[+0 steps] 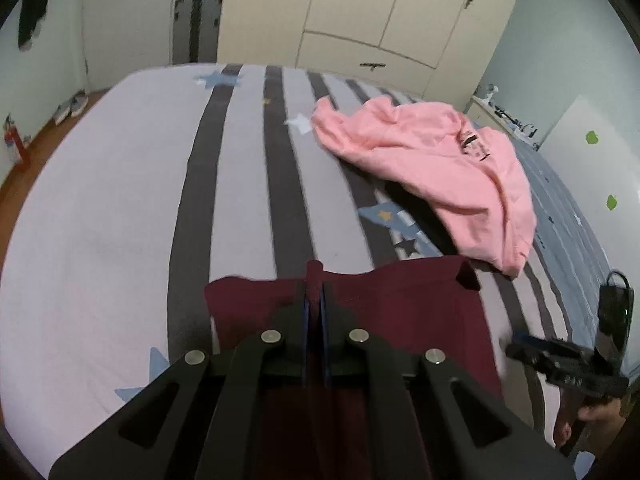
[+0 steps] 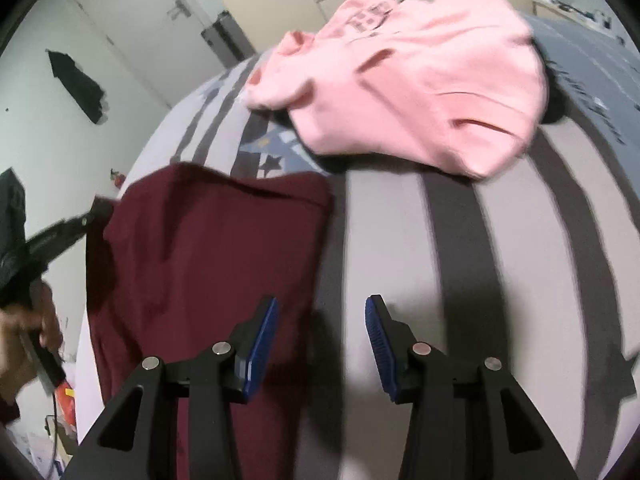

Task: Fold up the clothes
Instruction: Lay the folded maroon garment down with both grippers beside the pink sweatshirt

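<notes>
Left wrist view
Left gripper [image 1: 314, 280]: fingers are pinching together on a raised fold at the far edge of the maroon garment [image 1: 392, 312].
Maroon garment: lying on the bed [image 1: 100, 200] just before the camera; its far edge is running straight, with one corner turning up at the right.
Open room: wide bare sheet is showing left and ahead; the bed's left edge is dropping to a wood floor [image 1: 36, 152].
Pink garment [image 1: 432, 160]: sitting crumpled, soft and thick-looking, beyond the maroon one, apart from it.
Sheet: pale with dark stripes and star prints.
Right gripper [image 1: 516, 350]: appearing blurred at the lower right, off the cloth.
Wardrobe [image 1: 376, 12]: standing past the bed's far edge.

Right wrist view
Right gripper [image 2: 322, 340]: blue ribbed pads [image 2: 262, 344] are standing wide apart, gripping nothing, over the maroon garment's right edge [image 2: 208, 256] and bare sheet [image 2: 520, 280].
Only here: the maroon garment's right edge and dark lettering on the pink garment [image 2: 404, 88].
Left gripper [image 2: 70, 226]: showing at far left, blurred, held by a hand [image 2: 24, 344].
</notes>
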The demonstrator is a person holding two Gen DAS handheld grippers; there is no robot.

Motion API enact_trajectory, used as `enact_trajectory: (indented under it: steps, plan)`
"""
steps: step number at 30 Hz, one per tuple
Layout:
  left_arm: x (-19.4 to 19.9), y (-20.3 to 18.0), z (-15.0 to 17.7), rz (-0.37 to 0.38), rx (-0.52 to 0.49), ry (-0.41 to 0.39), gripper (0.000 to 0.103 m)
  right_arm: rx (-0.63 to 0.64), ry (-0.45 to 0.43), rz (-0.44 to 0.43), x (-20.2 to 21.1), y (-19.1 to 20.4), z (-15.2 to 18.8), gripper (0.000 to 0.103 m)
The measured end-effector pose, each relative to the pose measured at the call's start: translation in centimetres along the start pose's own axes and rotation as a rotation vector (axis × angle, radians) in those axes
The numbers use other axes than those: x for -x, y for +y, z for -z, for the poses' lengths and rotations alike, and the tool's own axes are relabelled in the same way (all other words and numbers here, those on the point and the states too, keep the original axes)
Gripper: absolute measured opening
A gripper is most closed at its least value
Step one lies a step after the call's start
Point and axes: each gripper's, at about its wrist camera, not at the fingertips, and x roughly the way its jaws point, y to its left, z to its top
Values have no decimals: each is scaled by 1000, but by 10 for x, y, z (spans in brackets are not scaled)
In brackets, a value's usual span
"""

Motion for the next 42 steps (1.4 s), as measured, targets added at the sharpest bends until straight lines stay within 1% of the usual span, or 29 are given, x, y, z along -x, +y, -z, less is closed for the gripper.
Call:
enact_trajectory:
  steps: [3,5,8,9,10,11,13,16,18,20,21,24,26,28,31,33,37,39,41,42]
  plan:
    - [-3,9,4,11,3,17,3,-44,26,-2,-25,-1,-17,42]
    - [-1,13,4,16,-6,21,3,-73,34,-21,-35,-4,-24,42]
    - [1,19,5,24,-22,25,3,-82,20,-57,-45,-3,-36,41]
    - [2,21,5,27,-27,26,3,-73,24,-69,-48,-1,-39,37]
    - [3,23,5,30,-32,28,3,-59,38,-80,-54,2,-43,20]
    - [3,25,5,33,-34,27,3,-48,50,-81,-58,5,-46,5]
    - [4,28,3,32,-40,25,4,-39,57,-57,-63,10,-52,5]
    - [10,31,-4,48,-46,13,3,-72,14,-59,-58,10,-63,4]
    - [21,34,-15,73,-52,-25,3,-96,-30,-70,-47,8,-73,3]
    - [25,37,-26,81,-54,-39,3,-58,-53,-62,-41,13,-84,2]
    - [24,38,-30,75,-58,-34,3,-37,-55,-52,-41,16,-88,2]
    - [-1,39,-33,11,-107,38,3,22,-19,5,-58,25,-96,2]
    - [-22,41,-29,-39,-131,98,3,11,-5,22,-64,26,-93,2]
    - [-35,45,-25,-61,-122,126,3,15,4,42,-68,27,-91,2]
    - [-48,48,-19,-76,-87,140,4,47,8,79,-72,28,-89,1]
    - [-52,48,-17,-82,-84,137,3,55,13,84,-76,28,-90,1]
    - [-41,46,-23,-63,-82,77,3,63,11,85,-76,27,-94,1]
    - [-33,46,-27,-48,-77,42,3,62,-6,74,-70,27,-95,1]
    - [-41,49,-26,-85,-95,71,5,89,-16,81,-66,29,-94,1]
    - [-45,50,-24,-107,-106,88,6,107,-8,95,-68,29,-94,0]
